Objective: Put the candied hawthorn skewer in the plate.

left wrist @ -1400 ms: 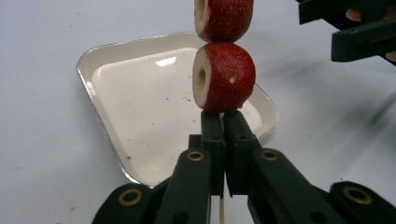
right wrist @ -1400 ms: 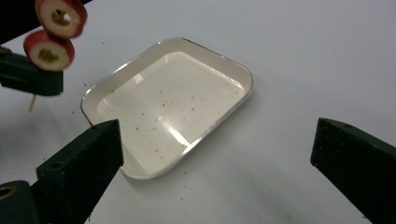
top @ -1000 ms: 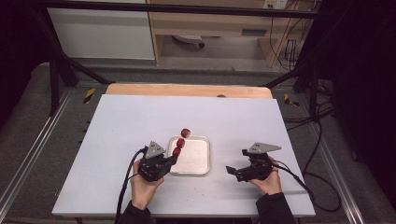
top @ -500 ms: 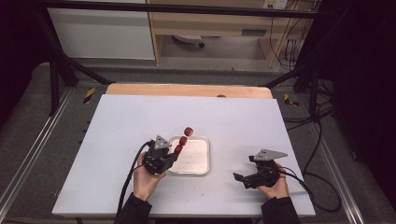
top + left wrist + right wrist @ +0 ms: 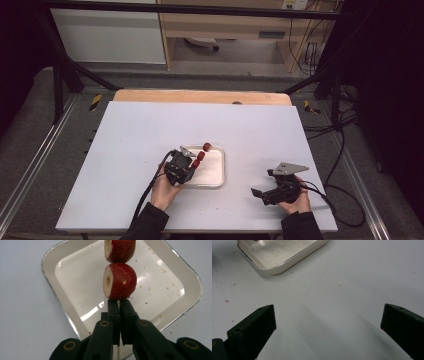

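Holding a strawberry skewer (image 5: 119,272) over the white tray (image 5: 62,302) near the table's (image 5: 130,150) middle, my left gripper (image 5: 119,305) is clamped tight on the stick just below the lowest berry. My right gripper (image 5: 327,322), jaws wide apart with nothing between them, sits right of the tray.

We see a flat, pale grey rectangular table top (image 5: 130,150) with a light wooden strip (image 5: 200,96) along its far edge; directly on it sits a shallow white square tray (image 5: 215,175) (crumb-speckled inside), amid scattered reddish specks.
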